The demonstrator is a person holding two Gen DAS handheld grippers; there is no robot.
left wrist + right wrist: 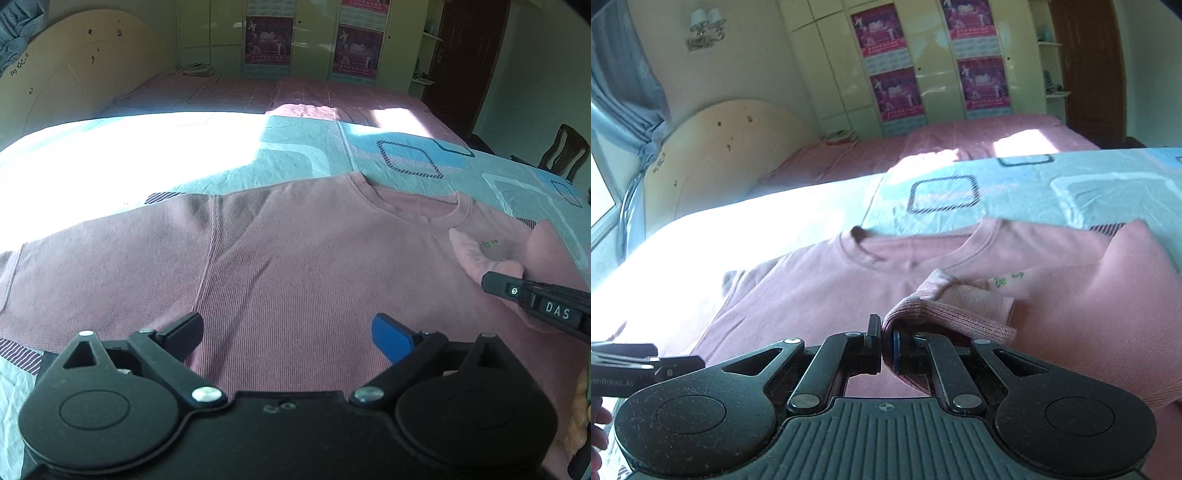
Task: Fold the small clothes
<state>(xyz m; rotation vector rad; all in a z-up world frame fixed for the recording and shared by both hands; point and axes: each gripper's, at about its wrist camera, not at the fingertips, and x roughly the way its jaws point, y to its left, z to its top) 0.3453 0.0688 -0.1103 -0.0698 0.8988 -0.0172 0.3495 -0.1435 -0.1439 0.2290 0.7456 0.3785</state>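
- The pink sweater (295,258) lies flat on the blue bed cover (295,147).
- The right gripper (884,343) pinches the sleeve cuff (945,317) and holds it over the chest.
- The left gripper (288,332) is spread wide, holding nothing.
- The sweater looks soft, light and floppy, so grab it by cuffs or edges.

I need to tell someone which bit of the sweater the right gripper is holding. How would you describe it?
On the blue patterned bedspread lies a pink sweater, front up. Its sleeve on the side with the green chest embroidery is folded in across the chest. The held part is that sleeve's ribbed cuff, pinched in the shut right gripper; its coarse ribbing differs from the finer knit around it.
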